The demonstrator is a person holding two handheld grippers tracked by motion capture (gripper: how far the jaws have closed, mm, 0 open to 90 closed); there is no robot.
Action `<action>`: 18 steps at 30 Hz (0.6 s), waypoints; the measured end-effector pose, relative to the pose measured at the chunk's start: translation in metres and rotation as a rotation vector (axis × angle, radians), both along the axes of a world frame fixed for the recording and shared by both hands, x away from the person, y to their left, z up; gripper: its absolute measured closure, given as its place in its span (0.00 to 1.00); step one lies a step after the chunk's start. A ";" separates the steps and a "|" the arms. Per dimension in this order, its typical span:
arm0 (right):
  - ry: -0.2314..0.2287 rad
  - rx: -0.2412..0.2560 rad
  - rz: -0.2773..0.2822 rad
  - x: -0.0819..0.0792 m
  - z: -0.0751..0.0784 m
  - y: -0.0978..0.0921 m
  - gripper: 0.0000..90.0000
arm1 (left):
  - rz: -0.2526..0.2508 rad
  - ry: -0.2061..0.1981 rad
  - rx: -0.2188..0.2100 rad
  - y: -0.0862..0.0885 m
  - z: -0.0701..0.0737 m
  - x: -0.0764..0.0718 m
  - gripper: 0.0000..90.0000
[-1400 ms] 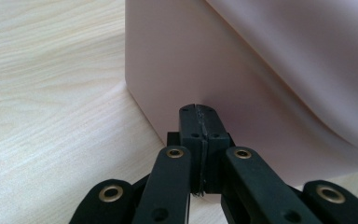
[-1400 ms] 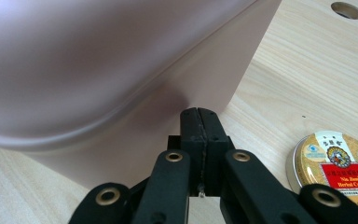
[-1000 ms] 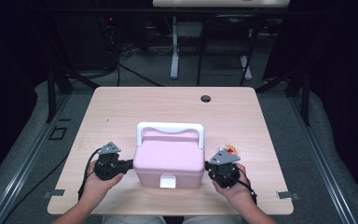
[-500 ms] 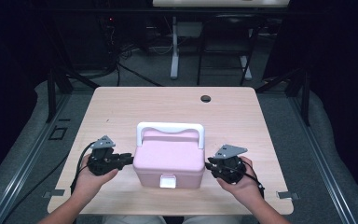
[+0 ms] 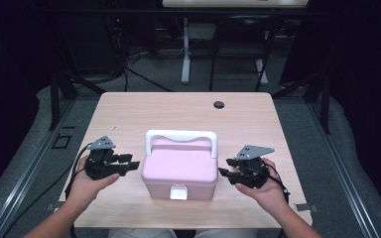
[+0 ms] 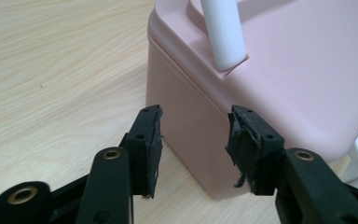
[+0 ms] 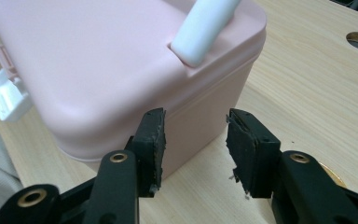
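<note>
Left gripper (image 5: 129, 161): black two-jaw tool, jaws apart with nothing between; aimed at the near left corner of the box, close but not touching.
Left pads (image 6: 150, 140): dark rubber facing, frayed at the edges; grippy enough on smooth plastic, probably.
Right gripper (image 5: 224, 171): black two-jaw tool, jaws spread and empty too; pointed at the right wall of the box, just short of contact.
Right pads (image 7: 154, 140): same worn rubber, a loose shred hanging at the tip.
Pink rounded plastic lidded box (image 5: 180, 166): upright near the front middle of the table, between both tools, clasp side toward the person.
Feel, as a judgement: rigid moulded shell, glossy and likely slippery on the rounded corners; looks light, contents hidden, so weight uncertain.
White plastic carry handle (image 5: 181, 135): raised, arching over the back of the lid; sturdiest place to take hold for a lift.
White front clasp (image 5: 179, 192): small tab low on the front wall; the spot to pinch for opening.
Side walls: too wide for one pair of jaws; good only for squeezing between both tools.
Pale wooden table (image 5: 129, 114): smooth top, box apt to slide if pushed from one side.
</note>
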State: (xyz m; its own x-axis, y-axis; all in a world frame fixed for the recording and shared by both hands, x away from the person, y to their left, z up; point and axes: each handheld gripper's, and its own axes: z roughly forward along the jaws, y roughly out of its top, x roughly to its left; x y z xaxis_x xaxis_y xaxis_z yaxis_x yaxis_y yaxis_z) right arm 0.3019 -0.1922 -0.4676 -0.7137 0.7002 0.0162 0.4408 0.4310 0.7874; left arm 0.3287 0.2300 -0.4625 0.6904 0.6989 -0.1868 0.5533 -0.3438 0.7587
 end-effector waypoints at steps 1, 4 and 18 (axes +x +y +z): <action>0.000 0.000 0.000 0.000 0.000 0.000 0.63 | -0.007 -0.001 0.008 0.000 0.002 0.000 0.60; -0.006 0.002 0.022 0.002 0.006 0.001 0.62 | -0.019 -0.037 0.023 -0.001 0.006 0.000 0.57; 0.043 -0.006 0.031 0.010 0.026 0.007 0.47 | -0.031 -0.003 -0.004 -0.003 0.025 0.004 0.45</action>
